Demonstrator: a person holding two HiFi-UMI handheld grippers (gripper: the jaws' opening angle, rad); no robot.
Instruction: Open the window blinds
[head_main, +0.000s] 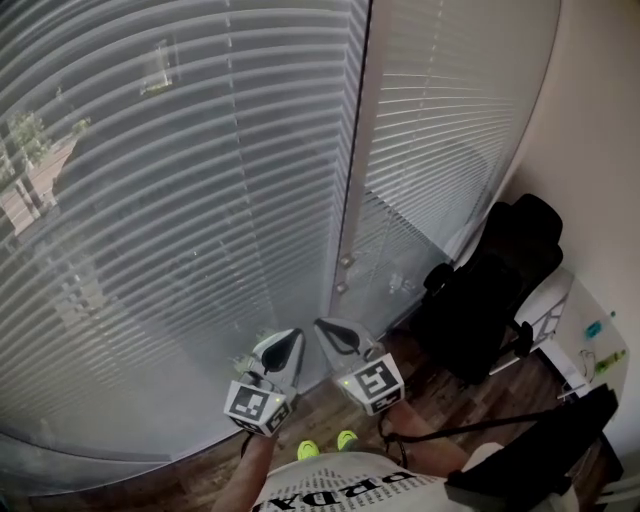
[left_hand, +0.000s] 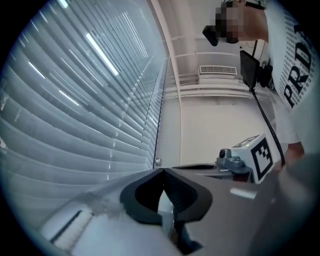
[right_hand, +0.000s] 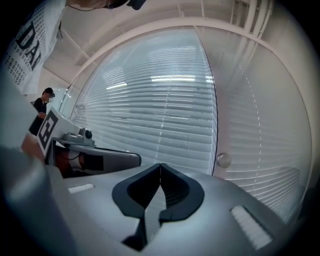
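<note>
1. Both claws point at the window blinds (head_main: 170, 200), close to them but not touching. The left claw (head_main: 291, 343) and the right claw (head_main: 328, 328) sit side by side, low, in front of the pale window post (head_main: 356, 180) that splits the blinds into a wide left panel and a narrower right one.
2. In the left gripper view the left claw (left_hand: 163, 171) is pinched tip to tip with nothing in it. In the right gripper view the right claw (right_hand: 160, 165) is the same, closed and empty.
3. The slats are lowered over both panes. Outside shows only as dim shapes through the left panel, too faint to name.
4. Two small round knobs (head_main: 345, 262) sit on the post; what they are cannot be told.
5. The top of the blinds is cut off by the picture edge.
6. A dark object (head_main: 530, 455) fills the lower right corner, unidentifiable.
7. A black office chair (head_main: 490, 285) stands on the dark wooden floor (head_main: 200, 475), right of the post.
8. A white desk (head_main: 590, 350) at the far right carries small items, too blurred to name.
</note>
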